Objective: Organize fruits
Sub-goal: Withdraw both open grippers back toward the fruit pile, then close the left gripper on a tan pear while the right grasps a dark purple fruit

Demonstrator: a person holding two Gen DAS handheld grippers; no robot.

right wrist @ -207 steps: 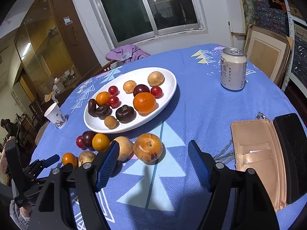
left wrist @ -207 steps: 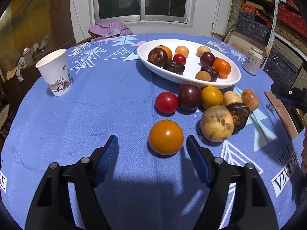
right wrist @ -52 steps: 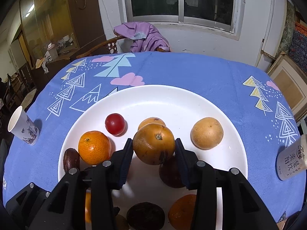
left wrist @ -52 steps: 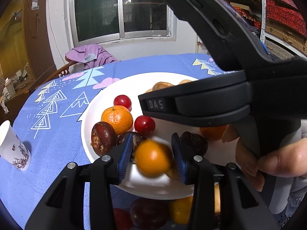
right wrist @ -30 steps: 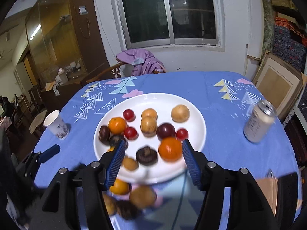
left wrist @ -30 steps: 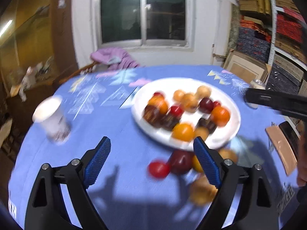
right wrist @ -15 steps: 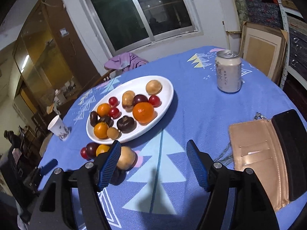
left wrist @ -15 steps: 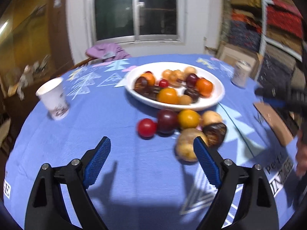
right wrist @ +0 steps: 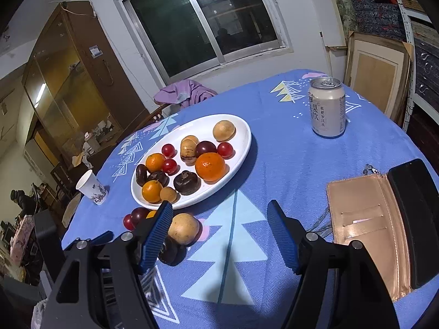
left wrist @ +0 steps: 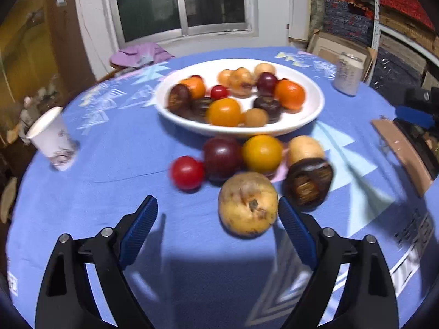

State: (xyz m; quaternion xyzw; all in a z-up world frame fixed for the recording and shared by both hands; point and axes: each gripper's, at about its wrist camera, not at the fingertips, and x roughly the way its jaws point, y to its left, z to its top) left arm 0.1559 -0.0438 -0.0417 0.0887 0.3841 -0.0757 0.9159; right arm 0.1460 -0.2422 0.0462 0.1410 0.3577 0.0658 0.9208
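Note:
A white oval plate [left wrist: 310, 120] [right wrist: 244, 148] holds several fruits on the blue tablecloth. In front of it lie loose fruits: a red tomato [left wrist: 187, 172], a dark plum [left wrist: 222, 156], an orange fruit [left wrist: 262, 153], a tan fruit [left wrist: 304, 149], a dark brown fruit [left wrist: 308, 183] and a yellow-brown pear [left wrist: 247, 203]. My left gripper [left wrist: 218, 234] is open and empty, just short of the pear. My right gripper [right wrist: 219, 235] is open and empty above the cloth, beside a tan fruit [right wrist: 183, 228].
A paper cup [left wrist: 52, 138] [right wrist: 92, 187] stands at the left. A drink can [left wrist: 347, 75] [right wrist: 326, 107] stands at the right. A tan wallet with a black phone [right wrist: 384, 219] lies at the right edge. A purple cloth [right wrist: 186, 90] hangs on a chair behind the table.
Both grippers set their fruit on the plate, opened and drew back. The left gripper has since dropped low toward the loose fruits; the right gripper pulled back toward the table's right side.

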